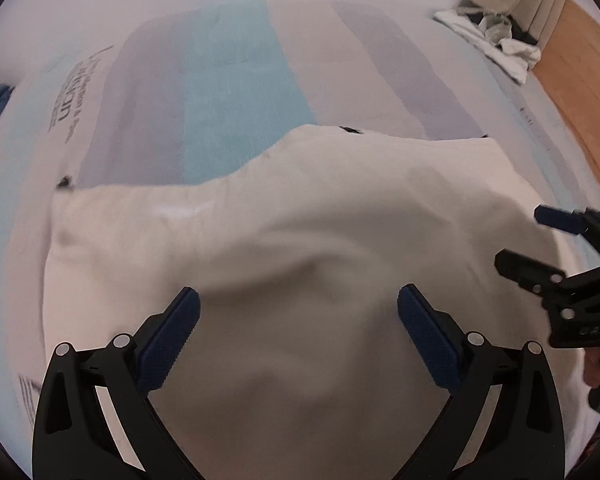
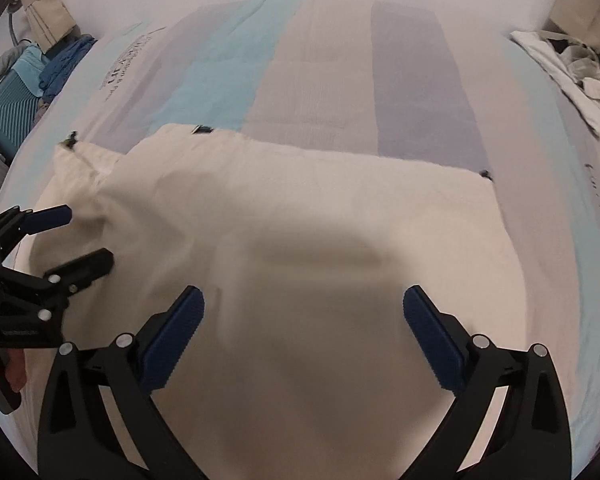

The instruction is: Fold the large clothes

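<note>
A large cream garment (image 1: 300,216) lies spread on the bed, with small dark tabs along its far edge; it also fills the right wrist view (image 2: 300,220). My left gripper (image 1: 299,304) is open and empty, just above the garment's near part. My right gripper (image 2: 304,304) is open and empty, also above the near part. The right gripper shows at the right edge of the left wrist view (image 1: 518,236), and the left gripper shows at the left edge of the right wrist view (image 2: 88,236); both are open over the cloth.
The bed cover (image 2: 320,80) has teal, beige and purple stripes. A pile of white clothes (image 2: 572,76) lies at the bed's far right corner, and shows in the left wrist view (image 1: 496,40). A teal suitcase (image 2: 8,108) and blue clothes (image 2: 64,64) are at the left. Wooden floor (image 1: 580,92) is at the right.
</note>
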`<state>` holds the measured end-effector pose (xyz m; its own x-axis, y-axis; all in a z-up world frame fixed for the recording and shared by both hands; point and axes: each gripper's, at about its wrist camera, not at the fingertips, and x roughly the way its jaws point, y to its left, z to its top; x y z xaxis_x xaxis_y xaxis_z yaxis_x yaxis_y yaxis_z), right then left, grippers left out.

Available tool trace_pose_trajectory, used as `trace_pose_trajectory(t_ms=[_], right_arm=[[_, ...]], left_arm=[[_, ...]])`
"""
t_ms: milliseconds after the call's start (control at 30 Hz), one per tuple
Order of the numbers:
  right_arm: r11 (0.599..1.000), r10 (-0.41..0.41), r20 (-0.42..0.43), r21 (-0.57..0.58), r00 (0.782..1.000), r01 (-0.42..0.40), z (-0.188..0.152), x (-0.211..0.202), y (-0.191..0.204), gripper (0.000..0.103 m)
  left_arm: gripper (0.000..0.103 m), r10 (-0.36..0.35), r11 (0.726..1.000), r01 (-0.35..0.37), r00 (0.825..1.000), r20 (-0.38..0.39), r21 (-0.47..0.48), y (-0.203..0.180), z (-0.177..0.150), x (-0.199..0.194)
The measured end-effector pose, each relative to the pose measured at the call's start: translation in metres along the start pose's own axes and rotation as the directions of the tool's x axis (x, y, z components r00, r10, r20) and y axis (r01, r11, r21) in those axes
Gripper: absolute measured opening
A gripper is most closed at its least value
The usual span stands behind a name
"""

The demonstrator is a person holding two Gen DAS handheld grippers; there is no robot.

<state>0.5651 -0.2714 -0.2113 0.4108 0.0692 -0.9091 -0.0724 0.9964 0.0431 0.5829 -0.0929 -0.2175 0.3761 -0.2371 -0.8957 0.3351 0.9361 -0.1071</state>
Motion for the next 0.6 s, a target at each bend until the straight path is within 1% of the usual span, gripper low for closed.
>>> trace_pose_trajectory(t_ms=[67,133,200,267,333,433,533,600], right_arm=[[1.0,0.0,-0.003,0.01,1.0,0.0,-0.011,-0.008,0.004,0.096],[1.0,0.006,-0.013,0.014,1.0,-0.006,-0.02,-0.012,0.0,0.095],[1.0,0.006,-0.04,0.011,0.999,-0.006,-0.03,-0.007,0.002,0.096],[1.0,-0.006,-0.062,0.004,0.998,0.006,-0.036,0.001,0.005,0.096],[1.0,-0.016,-0.082,0.01,0.997,0.017,-0.041,0.012,0.005,0.096],[1.0,-0.025,-0.081,0.01,0.996,0.026,-0.044,0.025,0.007,0.096],[0.999,-0.033,-0.078,0.001,0.996,0.033,-0.047,0.035,0.008,0.097],[1.0,-0.027,-0.077,-0.002,0.997,0.027,-0.05,0.042,0.006,0.097]], left_arm=[[0.097,-0.015,1.0,0.015,1.0,0.002,-0.012,-0.001,-0.011,-0.011],[0.097,-0.024,1.0,0.024,1.0,0.001,0.0,-0.006,-0.023,-0.019],[0.097,-0.019,0.999,0.02,1.0,-0.022,0.026,-0.011,-0.035,-0.015],[0.097,-0.032,0.999,0.032,0.999,-0.033,0.019,-0.01,-0.047,-0.008],[0.097,-0.023,0.999,0.024,0.999,-0.035,0.022,-0.009,-0.052,-0.002],[0.098,0.007,0.999,-0.006,1.0,-0.027,0.044,-0.012,-0.059,0.009],[0.098,0.015,0.998,-0.014,1.0,-0.017,0.06,-0.011,-0.064,0.017],[0.098,0.032,0.996,-0.031,0.999,-0.008,0.089,-0.014,-0.068,0.024]])
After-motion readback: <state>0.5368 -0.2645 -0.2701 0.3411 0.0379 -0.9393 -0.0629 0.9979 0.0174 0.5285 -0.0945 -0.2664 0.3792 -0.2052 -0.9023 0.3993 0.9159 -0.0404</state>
